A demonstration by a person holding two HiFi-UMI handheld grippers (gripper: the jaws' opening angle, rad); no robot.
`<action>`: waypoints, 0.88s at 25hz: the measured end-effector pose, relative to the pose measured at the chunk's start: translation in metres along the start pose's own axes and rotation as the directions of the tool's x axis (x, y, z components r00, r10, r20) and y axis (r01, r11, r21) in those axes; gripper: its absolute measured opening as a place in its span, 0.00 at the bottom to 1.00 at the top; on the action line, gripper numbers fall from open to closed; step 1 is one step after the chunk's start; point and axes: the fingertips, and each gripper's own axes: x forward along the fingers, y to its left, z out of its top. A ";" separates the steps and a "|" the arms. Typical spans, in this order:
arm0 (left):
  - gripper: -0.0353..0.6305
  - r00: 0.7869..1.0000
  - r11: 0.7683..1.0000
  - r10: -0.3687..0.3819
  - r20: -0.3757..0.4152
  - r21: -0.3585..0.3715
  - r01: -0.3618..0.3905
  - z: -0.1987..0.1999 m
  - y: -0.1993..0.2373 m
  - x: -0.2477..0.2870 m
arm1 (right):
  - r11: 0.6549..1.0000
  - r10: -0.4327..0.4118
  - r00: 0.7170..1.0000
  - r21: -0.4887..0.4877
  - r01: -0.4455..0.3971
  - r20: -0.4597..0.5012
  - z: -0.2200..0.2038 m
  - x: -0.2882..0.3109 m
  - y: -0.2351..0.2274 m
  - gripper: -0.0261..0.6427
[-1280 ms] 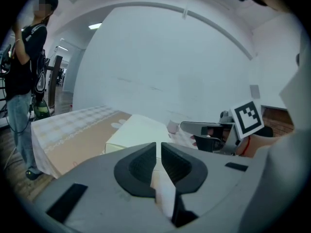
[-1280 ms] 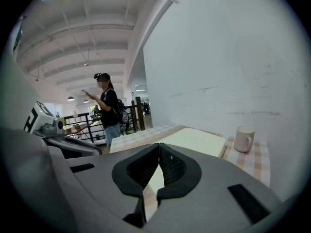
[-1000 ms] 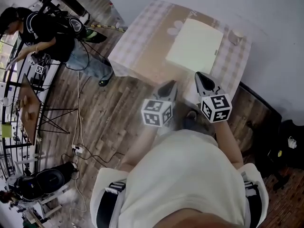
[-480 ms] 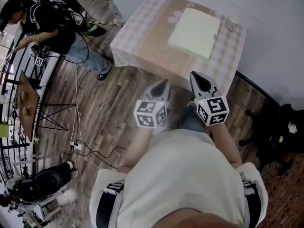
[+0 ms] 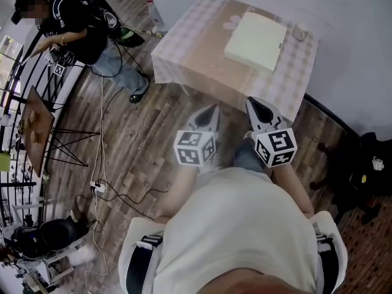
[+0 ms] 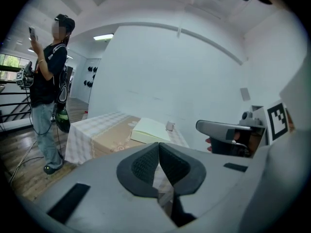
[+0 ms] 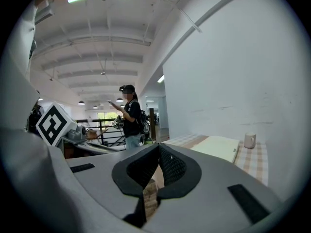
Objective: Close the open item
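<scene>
A pale yellow book-like item [image 5: 256,32] lies flat with its cover down on the checked-cloth table [image 5: 196,48]. My left gripper [image 5: 211,110] and right gripper [image 5: 255,105] hang side by side above the wooden floor, short of the table's near edge and touching nothing. In the left gripper view, that gripper [image 6: 159,148] has its pads pressed together and empty, with the book [image 6: 149,130] far ahead. The right gripper [image 7: 159,150] also has its pads meeting on nothing, and the book [image 7: 218,147] lies off to its right.
A small white cup [image 5: 299,32] stands beside the book at the table's far corner. A person [image 5: 79,29] stands at the left beyond the table. Cables [image 5: 101,185] trail over the floor at left. A dark bag [image 5: 367,158] sits by the wall at right.
Both grippers have drawn back from the table's near edge and now hang over the floor. The table and book sit farther off.
</scene>
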 end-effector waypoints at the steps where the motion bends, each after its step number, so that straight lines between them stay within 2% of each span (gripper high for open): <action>1: 0.06 1.000 1.000 0.001 0.003 0.004 -0.001 0.000 0.000 -0.004 | 1.000 0.002 1.000 -0.003 -0.002 0.001 0.000 -0.002 0.004 0.04; 13: 0.06 1.000 1.000 -0.008 0.006 0.009 0.008 -0.006 0.001 -0.024 | 1.000 -0.001 1.000 0.006 0.001 -0.001 -0.004 -0.010 0.027 0.04; 18: 0.06 1.000 1.000 -0.008 0.013 0.011 0.008 -0.004 0.002 -0.024 | 0.999 0.005 1.000 -0.044 -0.005 0.019 0.000 -0.012 0.033 0.04; 22: 0.06 1.000 1.000 -0.007 0.013 0.007 0.007 -0.003 0.005 -0.022 | 0.999 0.003 1.000 -0.035 -0.003 0.022 0.001 -0.009 0.034 0.04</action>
